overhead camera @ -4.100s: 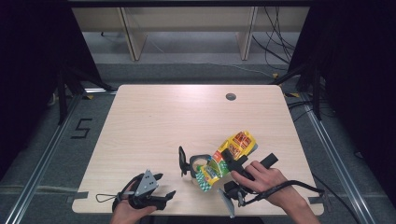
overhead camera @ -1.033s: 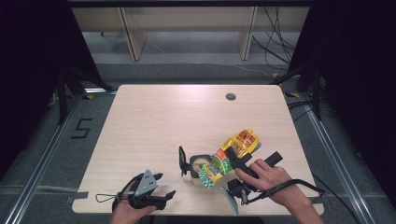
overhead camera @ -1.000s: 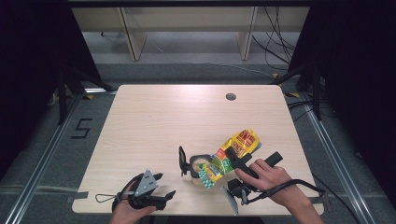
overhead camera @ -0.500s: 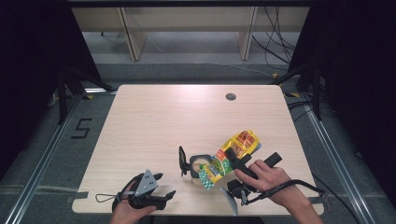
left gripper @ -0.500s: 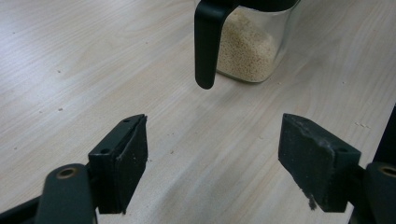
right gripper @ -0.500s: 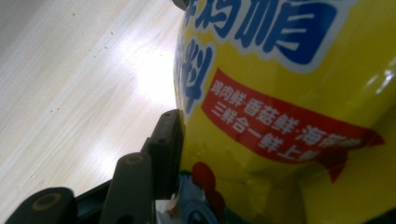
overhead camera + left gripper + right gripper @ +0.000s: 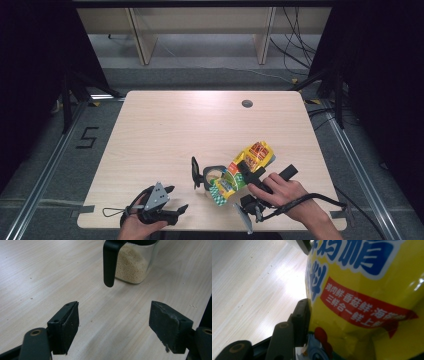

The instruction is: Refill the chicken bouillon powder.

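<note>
Looking forward and down from above the near edge onto the whole table [image 7: 165, 125]. Riding low along the left gripper [image 7: 113, 327], close to the jar [image 7: 132, 263], also seen from above. Pressed right up against the yellow packet [image 7: 367, 290], likewise shared.

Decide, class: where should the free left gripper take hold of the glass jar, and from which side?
Grip the jar's black handle, coming from the left gripper side. It sticks out towards those open jaws, hangs clear of the table, and looks narrow enough to fit between them; the glass body looks wider.
</note>
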Tool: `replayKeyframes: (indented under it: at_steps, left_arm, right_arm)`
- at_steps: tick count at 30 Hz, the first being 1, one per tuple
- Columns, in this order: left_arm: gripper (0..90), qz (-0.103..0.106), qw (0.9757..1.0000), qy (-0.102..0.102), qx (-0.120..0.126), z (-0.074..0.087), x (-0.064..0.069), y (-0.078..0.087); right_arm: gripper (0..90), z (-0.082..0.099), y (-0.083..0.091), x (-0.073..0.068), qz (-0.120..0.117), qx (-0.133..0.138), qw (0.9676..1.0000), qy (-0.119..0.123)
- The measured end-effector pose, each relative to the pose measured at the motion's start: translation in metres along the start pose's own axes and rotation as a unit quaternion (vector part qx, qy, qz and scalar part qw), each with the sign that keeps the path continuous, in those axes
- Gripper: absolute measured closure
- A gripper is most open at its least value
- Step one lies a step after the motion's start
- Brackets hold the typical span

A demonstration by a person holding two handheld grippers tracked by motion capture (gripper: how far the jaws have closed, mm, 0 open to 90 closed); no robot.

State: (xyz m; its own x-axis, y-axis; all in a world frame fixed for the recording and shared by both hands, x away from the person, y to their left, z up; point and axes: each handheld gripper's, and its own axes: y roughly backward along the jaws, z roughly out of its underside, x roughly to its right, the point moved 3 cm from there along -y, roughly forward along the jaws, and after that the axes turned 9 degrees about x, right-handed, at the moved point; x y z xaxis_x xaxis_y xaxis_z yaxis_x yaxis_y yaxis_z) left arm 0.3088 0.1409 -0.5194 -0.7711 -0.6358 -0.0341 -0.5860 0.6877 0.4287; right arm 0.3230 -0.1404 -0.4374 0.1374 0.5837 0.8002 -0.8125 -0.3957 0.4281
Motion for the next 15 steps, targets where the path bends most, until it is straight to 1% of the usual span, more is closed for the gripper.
replayKeyframes:
  at_steps: [2, 3, 4, 5, 6, 7, 8, 9, 10, 11, 12, 13, 14, 15]
  left_arm:
    - [23.7, -0.002, 1.0, 0.004, -0.008, 0.0012, 0.0007, 0.0015]
    - [23.7, -0.002, 1.0, 0.008, -0.003, 0.0009, 0.0013, 0.0006]
    - [23.7, -0.002, 1.0, 0.005, 0.0, 0.0004, 0.0008, -0.0002]
    - [23.7, -0.003, 1.0, -0.001, 0.004, 0.0005, 0.0, -0.0013]
    - [23.7, -0.002, 1.0, 0.0, -0.002, 0.0006, 0.0007, -0.0007]
    - [23.7, -0.004, 1.0, 0.008, -0.003, 0.0015, 0.0022, -0.0004]
    - [23.7, -0.004, 0.9999, 0.012, 0.003, 0.0016, 0.0028, -0.0013]
    - [23.7, -0.002, 1.0, 0.006, -0.003, 0.0007, 0.0018, 0.0004]
    - [23.7, -0.002, 1.0, -0.005, -0.002, -0.0003, -0.0004, 0.0002]
    - [23.7, 0.001, 1.0, 0.0, 0.002, -0.0002, -0.0001, 0.0]
    - [23.7, 0.0, 1.0, -0.001, -0.002, 0.0003, 0.0, 0.0008]
    - [23.7, 0.0, 1.0, -0.005, -0.004, 0.0006, -0.0003, 0.001]
    - [23.7, -0.003, 1.0, -0.002, -0.002, 0.0006, 0.0, 0.0005]
    - [23.7, -0.005, 1.0, 0.007, 0.001, 0.0007, 0.001, -0.0004]
  right_arm:
    - [55.0, 0.0026, -0.0007, 0.0043, -0.004, 0.006, 0.9994, 0.034]
    - [55.0, 0.0035, 0.0002, 0.0037, -0.001, 0.001, 0.9998, 0.02]
    - [55.0, 0.0046, 0.0005, 0.0049, -0.001, 0.001, 0.9995, 0.033]
    - [55.0, 0.0049, 0.0008, 0.0047, 0.003, -0.002, 0.9996, 0.026]
    - [55.0, 0.005, 0.0005, 0.0049, -0.001, -0.001, 0.9994, 0.034]
    - [55.0, 0.0037, 0.0004, 0.0029, -0.001, -0.002, 0.9998, 0.017]
    - [55.0, 0.0026, 0.0, 0.0039, -0.001, 0.002, 0.9996, 0.029]
    - [55.1, 0.0014, -0.0002, 0.0035, -0.001, 0.006, 0.9996, 0.026]
    - [55.0, -0.0002, 0.0005, 0.0002, 0.002, 0.0, 1.0, 0.001]
    - [55.1, 0.0002, 0.0002, 0.0007, 0.001, 0.001, 1.0, 0.003]
    - [55.0, 0.0009, 0.0005, 0.0008, -0.002, 0.001, 1.0, 0.002]
    - [55.0, 0.0023, 0.0014, 0.0015, 0.003, -0.001, 1.0, 0.0]
    - [55.0, 0.0037, 0.0021, 0.0029, 0.001, 0.0, 1.0, 0.006]
    - [55.1, 0.0048, 0.0027, 0.0032, 0.003, -0.002, 1.0, 0.004]
